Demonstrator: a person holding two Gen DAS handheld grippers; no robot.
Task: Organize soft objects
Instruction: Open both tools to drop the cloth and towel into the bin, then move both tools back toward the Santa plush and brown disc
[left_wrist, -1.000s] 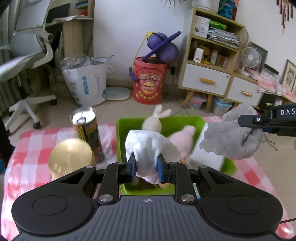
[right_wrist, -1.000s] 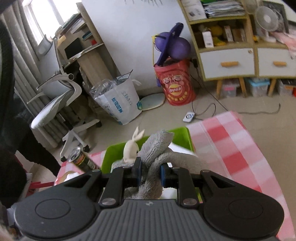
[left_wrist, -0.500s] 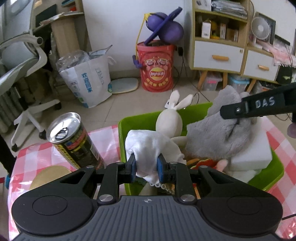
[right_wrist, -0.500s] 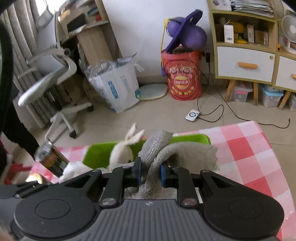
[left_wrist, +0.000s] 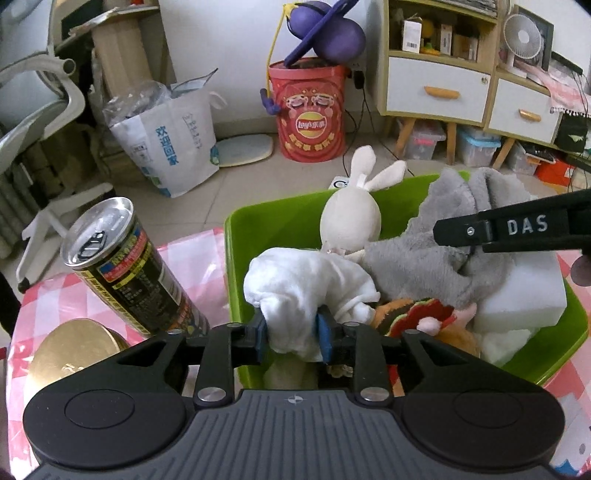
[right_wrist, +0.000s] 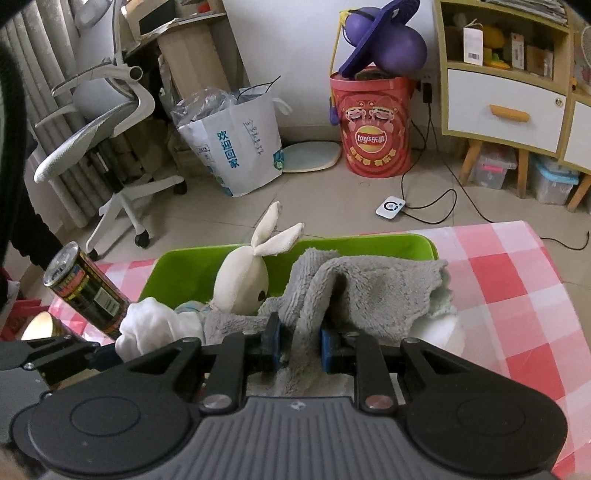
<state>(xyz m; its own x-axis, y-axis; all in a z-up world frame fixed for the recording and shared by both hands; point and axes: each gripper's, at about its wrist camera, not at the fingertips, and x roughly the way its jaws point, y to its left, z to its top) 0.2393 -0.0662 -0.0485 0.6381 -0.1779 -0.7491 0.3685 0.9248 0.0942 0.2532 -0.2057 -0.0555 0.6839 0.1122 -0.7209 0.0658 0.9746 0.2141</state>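
Left tongs: the left gripper (left_wrist: 291, 334) has its jaws opening; the white cloth (left_wrist: 306, 288) sits between the blue pads, which touch its sides, over the near-left corner of the green bin (left_wrist: 236, 266).
Right tongs: the right gripper (right_wrist: 298, 345) is clamped on a fold of the grey fleece towel (right_wrist: 369, 291), which drapes forward into the bin (right_wrist: 173, 266).
Edges: the bin's left wall stands just left of the left tongs; its far rim lies ahead of both, its right rim beyond the right tongs.
Open room: pink-checked tablecloth (right_wrist: 517, 280) lies bare to the right of the right tongs; the left side is crowded.
Left-side obstacles: one drink can (left_wrist: 125, 266), upright, near the left tongs and close to the bin wall; one gold round lid (left_wrist: 74, 354) nearer and further left.
Materials: thin, crumpled white cloth; thick, shaggy grey towel; smooth hard plastic bin; shiny metal can.
Bin contents: one cream plush rabbit (left_wrist: 351, 221) with two long ears, ahead between the tongs; one white foam block (left_wrist: 524, 288) under the towel; one burger-patterned plush (left_wrist: 413, 314) just right of the left tongs.
Count: two tongs, two cloths, one bin.
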